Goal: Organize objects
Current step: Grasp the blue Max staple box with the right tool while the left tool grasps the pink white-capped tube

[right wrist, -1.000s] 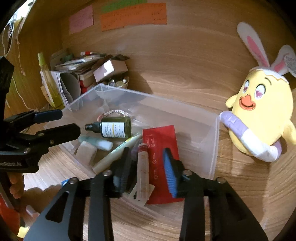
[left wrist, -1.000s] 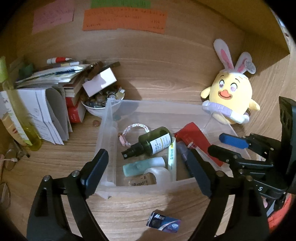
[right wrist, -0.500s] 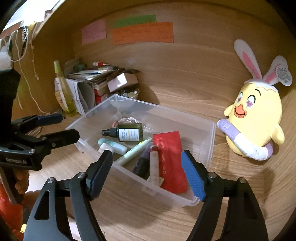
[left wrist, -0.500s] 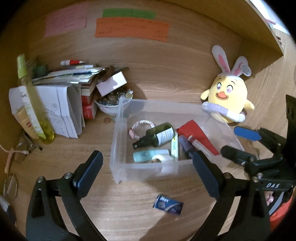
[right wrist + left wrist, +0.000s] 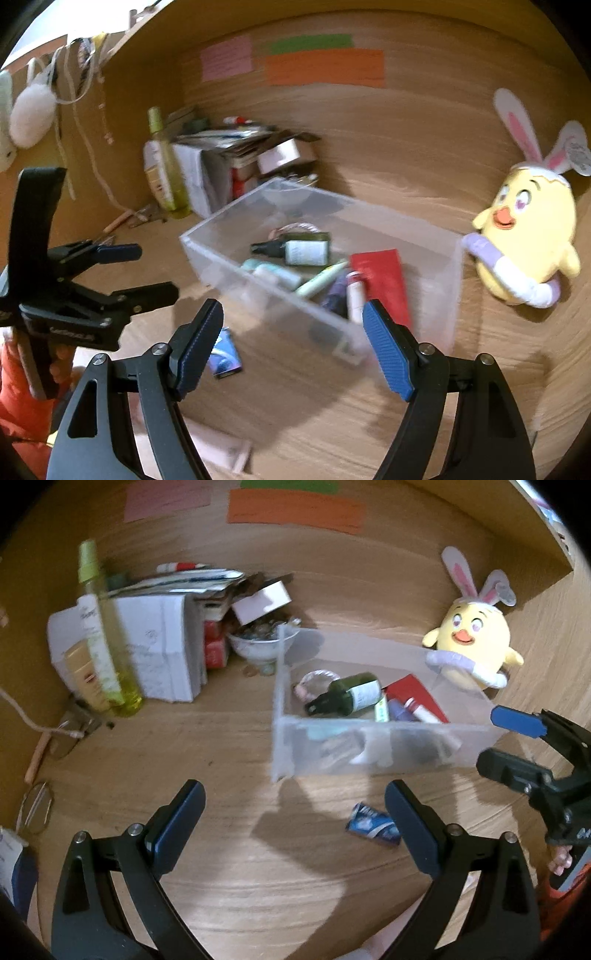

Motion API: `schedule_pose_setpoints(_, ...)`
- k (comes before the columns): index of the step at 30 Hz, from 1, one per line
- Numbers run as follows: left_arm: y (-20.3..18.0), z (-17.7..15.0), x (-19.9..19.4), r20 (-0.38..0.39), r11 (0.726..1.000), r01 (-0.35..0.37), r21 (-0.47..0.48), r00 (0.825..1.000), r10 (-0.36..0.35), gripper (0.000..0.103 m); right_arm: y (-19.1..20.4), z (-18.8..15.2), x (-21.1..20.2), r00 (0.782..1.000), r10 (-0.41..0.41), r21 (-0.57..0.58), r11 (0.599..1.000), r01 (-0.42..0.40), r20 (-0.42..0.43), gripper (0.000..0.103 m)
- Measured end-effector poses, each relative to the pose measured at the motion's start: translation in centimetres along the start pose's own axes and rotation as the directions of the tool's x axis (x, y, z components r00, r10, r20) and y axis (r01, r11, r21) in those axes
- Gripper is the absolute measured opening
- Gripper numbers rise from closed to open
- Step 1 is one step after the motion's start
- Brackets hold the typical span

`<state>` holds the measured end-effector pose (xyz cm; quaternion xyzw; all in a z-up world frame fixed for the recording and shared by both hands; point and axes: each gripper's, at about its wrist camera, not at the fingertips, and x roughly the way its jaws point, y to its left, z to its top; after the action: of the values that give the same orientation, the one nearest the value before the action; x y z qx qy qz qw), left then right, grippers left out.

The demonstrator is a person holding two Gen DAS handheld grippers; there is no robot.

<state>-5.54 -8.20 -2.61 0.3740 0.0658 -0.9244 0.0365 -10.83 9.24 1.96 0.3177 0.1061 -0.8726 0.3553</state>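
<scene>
A clear plastic bin [image 5: 284,716] [image 5: 424,332] on the wooden desk holds a dark green spray bottle [image 5: 347,696] [image 5: 295,249], a red packet [image 5: 413,694] [image 5: 384,284], tubes and a bracelet. A small blue packet [image 5: 373,823] [image 5: 223,354] lies on the desk in front of the bin. My left gripper [image 5: 295,819] is open and empty, back from the bin; it also shows in the right wrist view [image 5: 147,269]. My right gripper [image 5: 291,343] is open and empty, just before the bin; it also shows in the left wrist view [image 5: 502,738].
A yellow chick plush with rabbit ears [image 5: 472,642] [image 5: 528,236] sits right of the bin. A pile of books and papers [image 5: 162,627], a yellow-green bottle [image 5: 107,638], a bowl of small items [image 5: 258,642] and glasses [image 5: 35,808] lie left. Sticky notes [image 5: 325,66] are on the back wall.
Both grippers have pulled back and up from the bin, so it looks smaller and farther. The right gripper, narrow over the tubes a second ago, now stands wide open.
</scene>
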Motion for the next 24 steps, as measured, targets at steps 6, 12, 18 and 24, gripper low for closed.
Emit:
schedule_pose_setpoints(6, 1.5, -1.6, -0.3, -0.009, 0.998, -0.056, -0.02, 0.998, 0.055, 0.099, 2.8, -1.4, 2.2, 0.997, 0.061, -0.038, 0.997, -0.063, -0.056, 0.075)
schedule_pose_setpoints(12, 2.4, -3.2, -0.5, -0.034, 0.998, -0.053, -0.03, 0.998, 0.052, 0.099, 4.6, -2.4, 5.6, 0.985, 0.071, -0.068, 0.994, -0.083, -0.159, 0.074)
schedule_pose_setpoints(18, 2.5, -4.3, -1.3, -0.035, 0.999, -0.026, -0.035, 0.999, 0.024, 0.099, 5.3, -3.0, 7.9, 0.973, 0.058, -0.088, 0.993, -0.079, -0.222, 0.054)
schedule_pose_setpoints(24, 1.9, -5.3, -2.0, -0.033, 0.999, -0.04, -0.01, 0.999, 0.04, 0.099, 6.1, -3.6, 8.8, 0.97, 0.034, -0.123, 0.99, -0.065, -0.24, 0.031)
